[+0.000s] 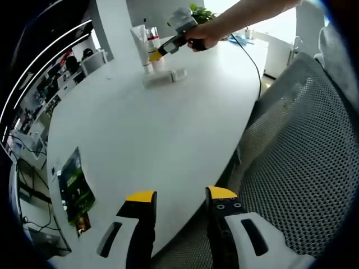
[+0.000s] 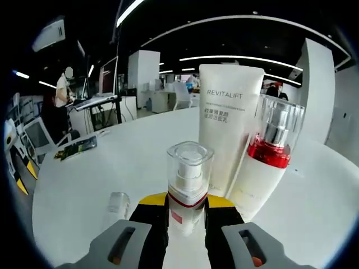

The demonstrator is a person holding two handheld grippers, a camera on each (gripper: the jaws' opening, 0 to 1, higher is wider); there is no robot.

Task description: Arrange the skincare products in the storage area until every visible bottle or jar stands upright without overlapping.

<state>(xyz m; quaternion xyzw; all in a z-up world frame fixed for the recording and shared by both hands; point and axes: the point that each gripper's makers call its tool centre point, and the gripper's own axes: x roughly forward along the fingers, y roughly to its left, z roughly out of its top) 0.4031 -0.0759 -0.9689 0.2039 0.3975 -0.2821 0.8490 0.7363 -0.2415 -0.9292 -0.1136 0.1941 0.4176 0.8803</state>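
The right gripper (image 2: 186, 208) has its jaws pinched on a small pump bottle (image 2: 189, 185), gripping low on the body, bottle upright. It's right in front of the white tube (image 2: 229, 126) and just beside the taller red-collared bottle (image 2: 268, 162), far side of the table (image 2: 101, 185). Something clear lies flat on the table near them (image 1: 164, 77) (can't tell what exactly, maybe a bottle).

My guess: the pump bottle is light, hard plastic or glass and slick, with a clear cap that could pop off, so the low body grip looks smart. Squeeze the cap and it'd probably slip.

The left gripper (image 1: 180, 197) hangs back by the table edge, jaws apart, holding nothing.
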